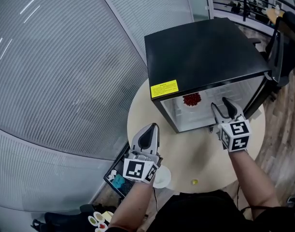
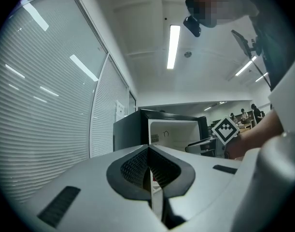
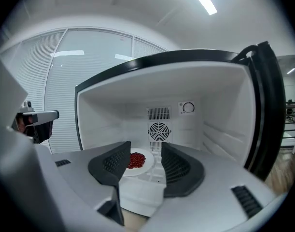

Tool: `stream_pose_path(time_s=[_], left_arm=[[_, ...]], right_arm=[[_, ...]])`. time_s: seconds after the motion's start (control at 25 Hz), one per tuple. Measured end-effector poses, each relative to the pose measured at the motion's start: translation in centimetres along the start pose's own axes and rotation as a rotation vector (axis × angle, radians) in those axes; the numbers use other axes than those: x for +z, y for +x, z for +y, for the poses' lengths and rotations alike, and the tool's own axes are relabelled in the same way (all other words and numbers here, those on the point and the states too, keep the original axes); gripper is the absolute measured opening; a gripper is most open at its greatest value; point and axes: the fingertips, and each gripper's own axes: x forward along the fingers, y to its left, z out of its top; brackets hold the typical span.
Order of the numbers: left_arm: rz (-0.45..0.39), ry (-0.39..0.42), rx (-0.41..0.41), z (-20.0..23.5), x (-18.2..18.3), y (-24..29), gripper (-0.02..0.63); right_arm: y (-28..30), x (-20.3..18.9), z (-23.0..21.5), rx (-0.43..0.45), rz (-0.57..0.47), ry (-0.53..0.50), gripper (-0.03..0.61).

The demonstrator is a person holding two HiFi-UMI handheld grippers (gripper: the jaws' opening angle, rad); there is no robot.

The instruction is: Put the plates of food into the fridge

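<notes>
The right gripper [image 1: 219, 103] is held at the mouth of the fridge [image 1: 205, 47] with its jaws spread wide and nothing between them. Its own view looks between them to the plate [image 3: 147, 163] of red food, which sits on the fridge floor toward the back, under the fan grille. The plate looks already stowed, so the open jaws probably mean this gripper is free to back out. The left gripper [image 1: 153, 128] hangs over the left side of the round table [image 1: 186, 149], its jaws pressed together and empty, seemingly kept aside as a spare hand. The fridge door [image 1: 275, 52] stands open on the right, close by the right arm, and would be the thing to clip when pulling back. Near the table's front edge lie a small white round dish [image 1: 161, 177], whose contents I cannot make out, and a small yellow bit [image 1: 194, 181].
</notes>
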Motion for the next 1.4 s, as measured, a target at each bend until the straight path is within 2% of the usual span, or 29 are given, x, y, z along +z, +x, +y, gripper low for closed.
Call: stream_pose_path(time_s=[0.2, 0.56, 0.76, 1.0, 1.24, 1.4], left_arm=[[-0.027, -0.002, 0.023, -1.4, 0.7, -0.9, 0.006], [0.021, 0.012, 0.117, -3.1, -0.1, -4.9, 0.006], [0.014, 0.031, 0.161, -2.6, 0.4, -7.0, 0.006], [0.017, 0.02, 0.174, -2.2, -0.2, -10.1, 0.006], [0.014, 0.031, 0.131, -2.6, -0.4, -14.2, 0.006], [0.028, -0.013, 0.152, -1.2, -1.1, -18.2, 0.006]], right_arm=[[-1.7, -0.4, -0.4, 0.03, -0.016, -0.009, 0.207], [-3.6, -2.2, 0.3, 0.121, -0.01, -0.005, 0.207], [-4.3, -3.3, 1.5, 0.157, 0.002, 0.001, 0.207], [-6.1, -4.1, 4.9, 0.188, 0.005, -0.003, 0.207], [-7.5, -5.8, 9.5, 0.191, 0.022, -0.008, 0.207], [-9.4, -7.7, 12.7, 0.194, 0.043, -0.004, 0.207]])
